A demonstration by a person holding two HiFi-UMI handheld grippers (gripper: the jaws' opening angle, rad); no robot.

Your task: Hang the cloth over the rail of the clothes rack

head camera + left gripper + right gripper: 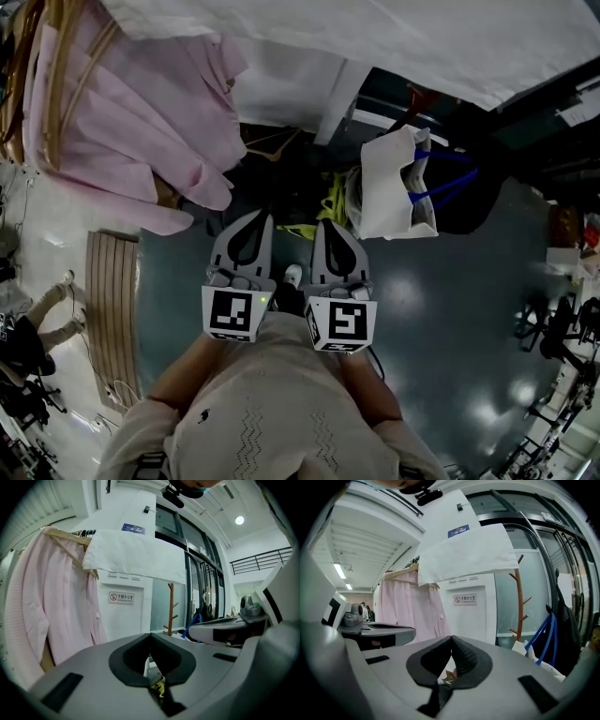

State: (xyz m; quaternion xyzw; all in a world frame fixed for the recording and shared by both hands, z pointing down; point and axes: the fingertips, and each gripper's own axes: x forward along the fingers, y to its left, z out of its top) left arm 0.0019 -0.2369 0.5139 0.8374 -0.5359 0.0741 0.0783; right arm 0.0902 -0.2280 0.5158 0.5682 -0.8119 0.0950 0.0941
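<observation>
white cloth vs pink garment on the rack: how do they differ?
The white cloth is draped flat, with no hanger; the pink garment hangs from a wooden hanger. The white cloth hangs short; the pink garment reaches far lower. Both hang side by side, off the floor.

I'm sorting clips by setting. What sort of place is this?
Likely an office or lab hallway, not a home: glass panels, a printed wall notice, and pink garments hung beside a draped white cloth.

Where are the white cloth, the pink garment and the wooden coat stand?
white cloth (136,555), left gripper view, middle of its draped panel
pink garment (37,616), left gripper view, its front
wooden coat stand (170,603), left gripper view, its pole
</observation>
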